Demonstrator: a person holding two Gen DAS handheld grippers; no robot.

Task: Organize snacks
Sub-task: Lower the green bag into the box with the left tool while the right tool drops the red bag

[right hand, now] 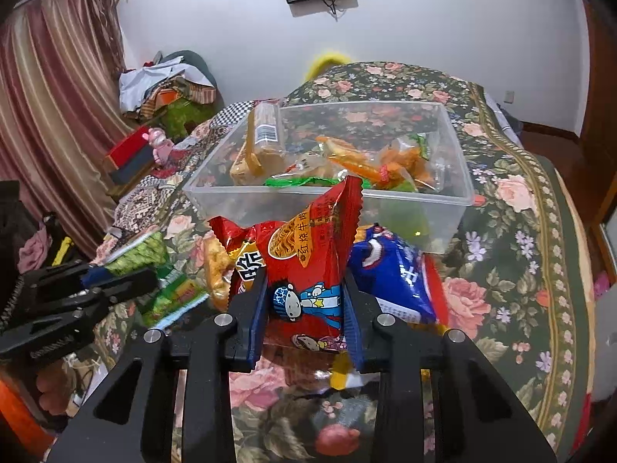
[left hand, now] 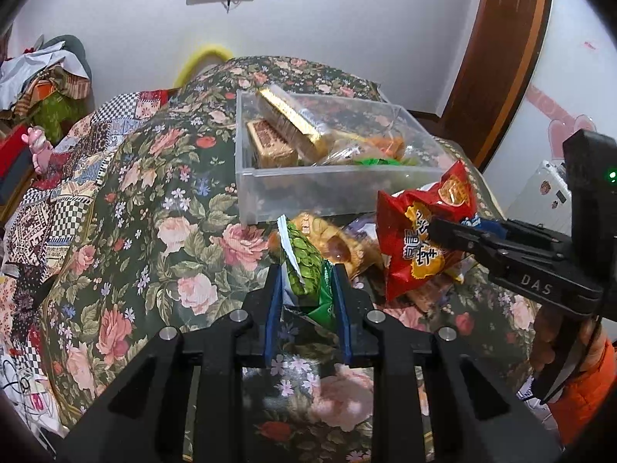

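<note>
My left gripper (left hand: 306, 283) is shut on a green snack packet (left hand: 308, 270) and holds it above the floral bedspread, short of the bin; both show in the right wrist view, gripper (right hand: 96, 283) and packet (right hand: 154, 266). My right gripper (right hand: 304, 297) is shut on a red noodle snack bag (right hand: 312, 254), also lifted; in the left wrist view the bag (left hand: 420, 231) hangs from that gripper (left hand: 447, 231). A clear plastic bin (left hand: 331, 189) (right hand: 424, 200) behind them holds several snacks, among them gold-wrapped biscuit packs (left hand: 293, 123).
Loose snacks lie in front of the bin: an orange-yellow packet (left hand: 339, 243) and a blue bag (right hand: 397, 274). The floral bedspread (left hand: 162, 212) covers the bed. Piled clothes (right hand: 169, 88) and a pink toy (right hand: 158, 142) sit at the left. A wooden door frame (left hand: 497, 50) stands at right.
</note>
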